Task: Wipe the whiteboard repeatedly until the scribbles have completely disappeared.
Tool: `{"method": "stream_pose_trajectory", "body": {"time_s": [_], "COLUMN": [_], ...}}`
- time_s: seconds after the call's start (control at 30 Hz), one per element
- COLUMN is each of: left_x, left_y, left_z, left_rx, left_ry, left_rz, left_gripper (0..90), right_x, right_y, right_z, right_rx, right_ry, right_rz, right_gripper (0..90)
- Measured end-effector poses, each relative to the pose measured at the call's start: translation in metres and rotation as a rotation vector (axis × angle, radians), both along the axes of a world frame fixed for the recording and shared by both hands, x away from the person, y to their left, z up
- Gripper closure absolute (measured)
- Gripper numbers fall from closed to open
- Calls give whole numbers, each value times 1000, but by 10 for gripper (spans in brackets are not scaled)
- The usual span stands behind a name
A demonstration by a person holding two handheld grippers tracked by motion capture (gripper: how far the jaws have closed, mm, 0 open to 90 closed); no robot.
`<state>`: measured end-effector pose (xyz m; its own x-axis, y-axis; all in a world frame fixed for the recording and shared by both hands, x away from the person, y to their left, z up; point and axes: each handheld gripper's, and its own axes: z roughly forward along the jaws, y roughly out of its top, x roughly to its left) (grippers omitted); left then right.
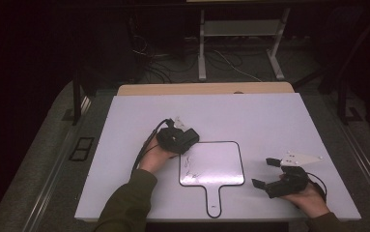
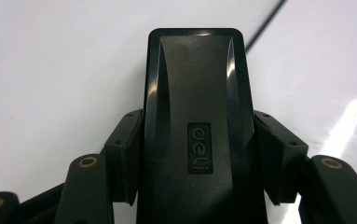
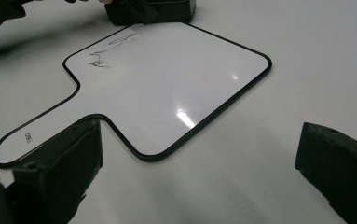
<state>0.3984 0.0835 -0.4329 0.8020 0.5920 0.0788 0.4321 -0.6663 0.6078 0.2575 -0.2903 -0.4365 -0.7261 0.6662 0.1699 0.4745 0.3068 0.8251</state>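
A paddle-shaped whiteboard (image 1: pixel 216 162) with a black rim lies flat on the white table (image 1: pixel 274 121), its handle pointing toward the person. Dark scribbles (image 1: pixel 188 168) mark its left side. My left gripper (image 1: pixel 182 140) sits at the board's upper-left corner, shut on a black "deli" eraser (image 2: pixel 197 93) that rests flat on the surface. My right gripper (image 1: pixel 265 173) rests on the table to the right of the board, jaws wide open and empty. In the right gripper view the whiteboard (image 3: pixel 167 84), its scribbles (image 3: pixel 101 58) and the eraser (image 3: pixel 153 11) lie ahead.
A wooden strip (image 1: pixel 204 89) runs along the table's far edge. Beyond it, a white metal stand (image 1: pixel 240 43) and loose cables (image 1: pixel 163 67) are on the dark floor. A black frame leg (image 1: pixel 76 92) rises at the far left.
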Motion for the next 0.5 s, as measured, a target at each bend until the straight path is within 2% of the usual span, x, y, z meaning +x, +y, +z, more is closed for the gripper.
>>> {"method": "stream_pose_trajectory", "body": {"time_s": [0.13,0.17,0.23,0.37,0.43,0.5], "left_x": [-3,-5,-11,-23,-26,-22], "left_y": [-1,-3,-6,-10,-10,-6], "left_z": [1,1,1,0,1,1], "left_rx": [5,7,13,-14,-2,0], "left_ry": [7,1,16,36,28,18], "left_rz": [-2,-16,-42,-87,-88,-66], "left_gripper": [392,393,393,393,393,393], "right_x": [0,0,0,0,0,0], "right_y": [0,0,0,0,0,0], "right_z": [0,0,0,0,0,0], "right_rx": [0,-1,0,0,-1,-1], "right_ry": [-1,-1,0,-1,-1,-1], "right_rz": [1,1,1,1,1,1], "right_gripper": [0,0,0,0,0,0]}}
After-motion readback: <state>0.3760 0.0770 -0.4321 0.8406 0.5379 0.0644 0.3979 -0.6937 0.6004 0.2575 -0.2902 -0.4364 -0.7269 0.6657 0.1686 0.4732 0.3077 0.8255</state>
